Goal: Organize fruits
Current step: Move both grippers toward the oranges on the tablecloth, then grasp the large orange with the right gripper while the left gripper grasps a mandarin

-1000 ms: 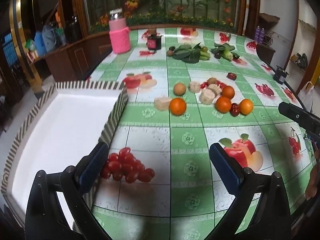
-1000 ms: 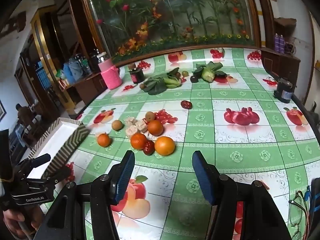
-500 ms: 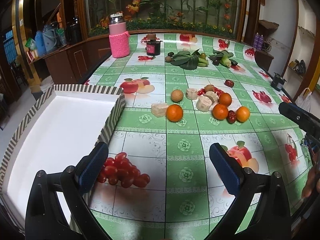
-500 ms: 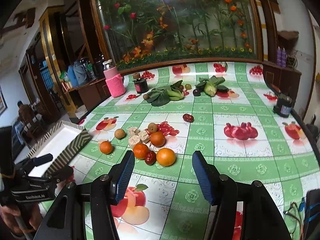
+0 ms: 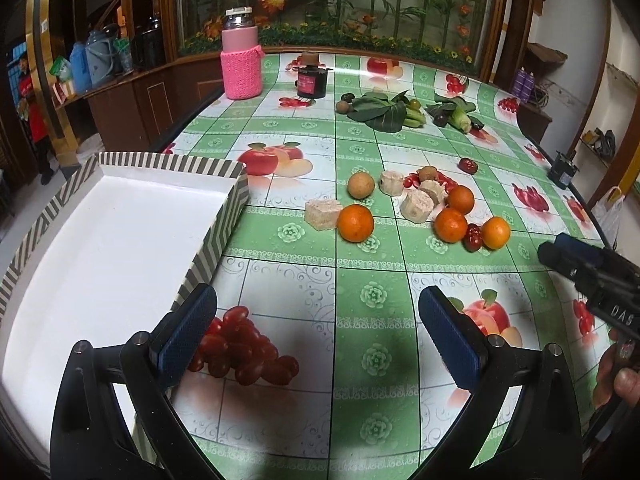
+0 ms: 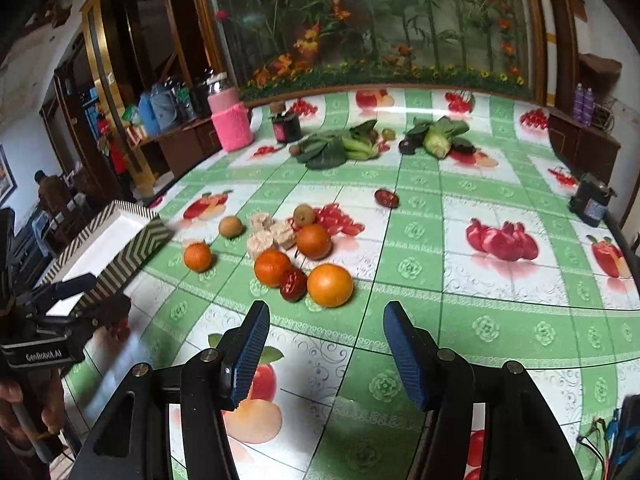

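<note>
Both tongs hang wide open and empty: left tongs (image 5: 318,332) over the grapes (image 5: 244,346) beside the tray (image 5: 120,240), right tongs (image 6: 324,354) near the oranges (image 6: 330,284) mid-worktop (image 6: 500,320).

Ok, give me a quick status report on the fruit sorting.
Both hand-held grippers open, empty: left, right. Cherry tomatoes beside the striped tray, tray holds no fruit. Oranges ahead, path unblocked.
</note>
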The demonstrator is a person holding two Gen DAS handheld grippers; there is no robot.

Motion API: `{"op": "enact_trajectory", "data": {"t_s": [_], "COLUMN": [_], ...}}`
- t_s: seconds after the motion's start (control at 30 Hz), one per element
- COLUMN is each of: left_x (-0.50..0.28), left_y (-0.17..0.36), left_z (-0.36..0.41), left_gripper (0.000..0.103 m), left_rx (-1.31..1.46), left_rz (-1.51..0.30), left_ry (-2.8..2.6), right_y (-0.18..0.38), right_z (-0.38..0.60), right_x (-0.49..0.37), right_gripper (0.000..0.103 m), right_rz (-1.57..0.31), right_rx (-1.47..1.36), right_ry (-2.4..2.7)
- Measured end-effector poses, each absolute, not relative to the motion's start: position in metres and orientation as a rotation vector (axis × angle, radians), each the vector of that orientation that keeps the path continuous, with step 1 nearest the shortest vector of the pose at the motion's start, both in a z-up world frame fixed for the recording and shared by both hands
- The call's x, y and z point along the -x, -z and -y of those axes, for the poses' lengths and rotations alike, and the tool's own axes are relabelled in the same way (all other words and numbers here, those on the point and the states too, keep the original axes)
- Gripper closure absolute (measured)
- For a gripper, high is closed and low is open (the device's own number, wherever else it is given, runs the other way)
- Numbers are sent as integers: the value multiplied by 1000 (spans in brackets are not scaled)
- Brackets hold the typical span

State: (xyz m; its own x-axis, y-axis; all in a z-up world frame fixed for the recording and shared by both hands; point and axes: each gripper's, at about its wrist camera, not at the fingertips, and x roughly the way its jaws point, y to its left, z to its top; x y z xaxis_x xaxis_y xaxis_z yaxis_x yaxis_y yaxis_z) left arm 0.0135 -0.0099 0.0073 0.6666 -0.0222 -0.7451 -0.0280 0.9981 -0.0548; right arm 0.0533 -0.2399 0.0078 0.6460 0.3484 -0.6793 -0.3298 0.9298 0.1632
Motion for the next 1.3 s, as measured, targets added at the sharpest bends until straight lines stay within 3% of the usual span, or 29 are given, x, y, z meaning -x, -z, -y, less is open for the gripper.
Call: {"op": "enact_trajectory", "data": {"t_s": [0.2,0.57,0.77,1.0,1.2,1.3], "left_x": [-20,-35,-47,-67,-83,-90], "left_y": [-5,-2,2,8,12,16], "left_z": [17,18,15,20,24,24], "left_gripper": [1,1,1,1,6,15], "left_rx": [54,72,97,107,91,82], "left_rz": [-827,-844,-872,-901,-903,-921], "left_ry": [7,3,1,-6,-28,-45], "right_y": [6,14,24,27,28,28], "right_z": [233,224,222,226,232,233], "right_x": [-67,-101,-117,-119,-120,-120], "right_gripper": [58,59,68,69,69,69], "right_rz": [-830,-877,-916,-906,-905,-903], "right_rx": [28,75,45,14,-28,-36], "right_ry": [-387,-415,-462,-458,-468,-476]}}
